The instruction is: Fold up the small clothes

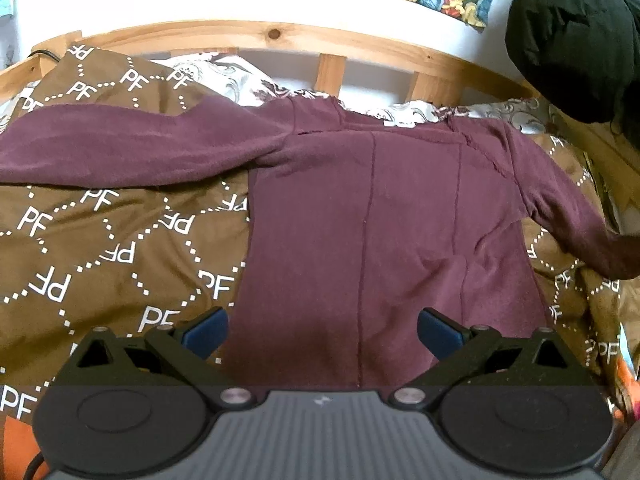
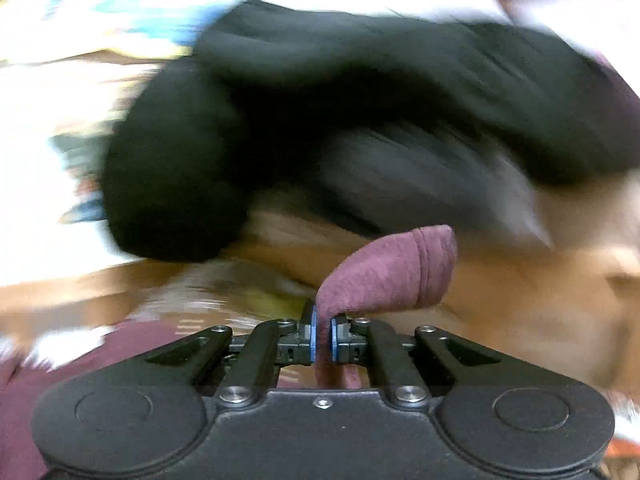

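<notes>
A maroon long-sleeved top [image 1: 384, 216] lies spread on a brown patterned blanket [image 1: 100, 248], its left sleeve stretched out to the left and its right sleeve running off to the right. My left gripper [image 1: 322, 332] is open, its blue pads above the top's hem, holding nothing. My right gripper [image 2: 322, 334] is shut on the maroon sleeve's cuff [image 2: 392, 272], which sticks up between the pads. The right wrist view is heavily motion-blurred.
A wooden slatted bed frame [image 1: 276, 38] runs along the far side. A black garment [image 1: 576, 36] hangs at the top right, and fills the right wrist view [image 2: 320, 120]. A white patterned pillow [image 1: 240, 76] lies behind the top.
</notes>
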A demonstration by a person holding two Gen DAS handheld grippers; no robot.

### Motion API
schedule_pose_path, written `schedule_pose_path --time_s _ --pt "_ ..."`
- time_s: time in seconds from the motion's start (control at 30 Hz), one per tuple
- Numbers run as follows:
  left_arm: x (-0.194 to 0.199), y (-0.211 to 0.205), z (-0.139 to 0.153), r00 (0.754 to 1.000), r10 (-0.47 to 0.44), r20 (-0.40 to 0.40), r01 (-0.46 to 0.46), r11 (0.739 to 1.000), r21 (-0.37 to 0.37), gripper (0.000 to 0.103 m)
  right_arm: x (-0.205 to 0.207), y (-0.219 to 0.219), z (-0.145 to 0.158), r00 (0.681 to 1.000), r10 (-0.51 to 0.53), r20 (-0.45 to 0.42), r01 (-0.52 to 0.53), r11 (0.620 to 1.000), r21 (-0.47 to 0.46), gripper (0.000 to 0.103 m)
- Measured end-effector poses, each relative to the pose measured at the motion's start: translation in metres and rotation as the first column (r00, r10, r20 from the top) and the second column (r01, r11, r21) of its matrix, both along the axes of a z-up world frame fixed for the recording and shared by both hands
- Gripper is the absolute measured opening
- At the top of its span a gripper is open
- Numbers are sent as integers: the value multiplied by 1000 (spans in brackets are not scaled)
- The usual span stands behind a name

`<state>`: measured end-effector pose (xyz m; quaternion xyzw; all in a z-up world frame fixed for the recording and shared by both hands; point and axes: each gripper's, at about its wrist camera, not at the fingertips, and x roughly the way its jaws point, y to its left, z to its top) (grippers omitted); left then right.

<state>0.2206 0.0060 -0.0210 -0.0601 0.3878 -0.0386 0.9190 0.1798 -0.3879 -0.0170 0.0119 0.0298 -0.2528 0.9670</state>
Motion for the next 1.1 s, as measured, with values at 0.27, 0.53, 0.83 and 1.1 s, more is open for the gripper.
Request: schedule_pose_path --time_s 0.27,0.53,0.83,1.1 --pt "-2 25 11 994 101 37 -98 992 -75 102 -7 130 -36 839 481 -256 -545 751 -372 6" --pt "-1 36 12 988 148 38 -143 983 -115 102 -22 175 -84 621 541 -567 -781 483 -395 6" --pt "0 34 9 990 137 33 -133 985 -108 102 -25 191 -94 457 579 -675 -885 375 -277 19" --pt "4 36 4 989 145 17 -142 984 -105 102 -40 187 -83 273 702 -658 -953 292 -84 66"
